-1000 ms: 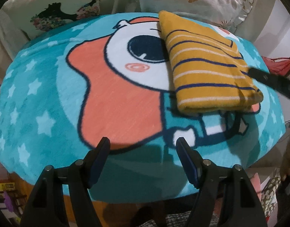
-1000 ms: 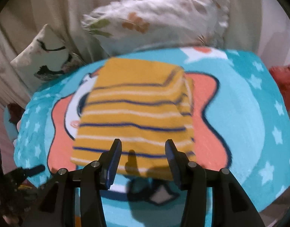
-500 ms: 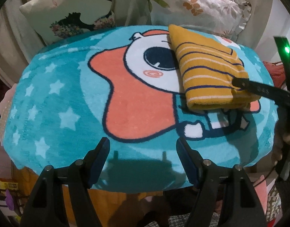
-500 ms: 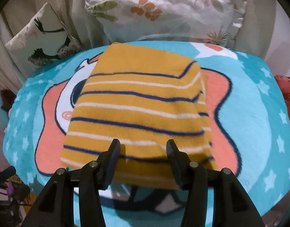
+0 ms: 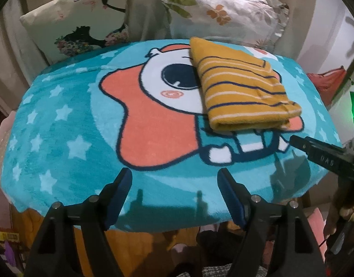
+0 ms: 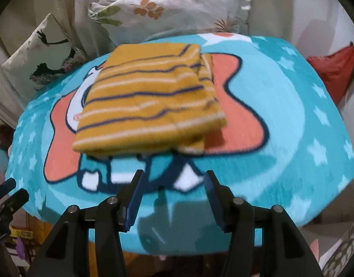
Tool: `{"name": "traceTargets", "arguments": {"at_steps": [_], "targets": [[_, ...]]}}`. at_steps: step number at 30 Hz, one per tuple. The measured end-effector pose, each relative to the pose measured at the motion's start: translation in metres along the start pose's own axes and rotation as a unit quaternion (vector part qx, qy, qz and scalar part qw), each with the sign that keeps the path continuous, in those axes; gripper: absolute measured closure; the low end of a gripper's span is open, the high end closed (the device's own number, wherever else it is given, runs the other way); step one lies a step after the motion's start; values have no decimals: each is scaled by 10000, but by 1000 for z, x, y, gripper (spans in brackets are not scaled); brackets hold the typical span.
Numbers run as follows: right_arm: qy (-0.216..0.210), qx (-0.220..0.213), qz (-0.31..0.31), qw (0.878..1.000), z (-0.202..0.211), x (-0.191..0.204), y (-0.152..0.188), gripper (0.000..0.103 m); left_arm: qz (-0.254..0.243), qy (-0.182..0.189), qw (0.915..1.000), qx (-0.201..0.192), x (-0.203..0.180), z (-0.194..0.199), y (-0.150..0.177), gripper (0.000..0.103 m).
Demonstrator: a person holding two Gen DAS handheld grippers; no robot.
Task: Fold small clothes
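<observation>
We see the folded mustard-yellow striped garment (image 5: 242, 90) lying flat on the teal star-patterned blanket (image 5: 61, 124) that covers the desk, resting over the right side of the big cartoon star face, just past its dark eye and partly over the orange area. Its navy and cream stripes run across it, and the thick folded edge faces us, with layers showing at the near right corner. Our left gripper (image 5: 174, 194) hangs over the near edge of the blanket with its blue-padded fingers (image 5: 121, 194) spread wide and nothing between them, well apart from the garment. Our right gripper (image 6: 173, 197) is likewise spread wide and holds nothing; it sits just short of the garment's near edge, above the white and dark printed shapes below the fold, and its view is somewhat blurred. In the left wrist view one black finger of the right gripper reaches in from the right, its tip near the garment's near right corner but not touching it. Behind the desk lean two cushions: a cream cushion with dark bird figures (image 5: 80, 23) to the left and a pale leaf-printed cushion (image 5: 225, 13) to the right. A red cloth (image 6: 333, 69) lies off the desk's right side.
</observation>
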State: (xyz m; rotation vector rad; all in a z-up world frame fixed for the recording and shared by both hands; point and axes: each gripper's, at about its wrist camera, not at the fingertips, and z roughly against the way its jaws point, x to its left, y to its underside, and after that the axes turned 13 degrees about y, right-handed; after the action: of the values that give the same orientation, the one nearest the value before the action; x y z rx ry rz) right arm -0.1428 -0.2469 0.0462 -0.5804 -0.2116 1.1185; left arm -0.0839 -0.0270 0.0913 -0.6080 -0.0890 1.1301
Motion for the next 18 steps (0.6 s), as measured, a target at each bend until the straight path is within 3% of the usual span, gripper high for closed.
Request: {"name": "traceTargets", "arguments": {"at_steps": [12,18], "targets": [[177,73,-348,9992,17,-24,39,46,21,217,9997,95,-7,0,14,24],[224,-77,-243,9994,20,-21,23,46,294,345,9987,246,4,-13,10,24]]}}
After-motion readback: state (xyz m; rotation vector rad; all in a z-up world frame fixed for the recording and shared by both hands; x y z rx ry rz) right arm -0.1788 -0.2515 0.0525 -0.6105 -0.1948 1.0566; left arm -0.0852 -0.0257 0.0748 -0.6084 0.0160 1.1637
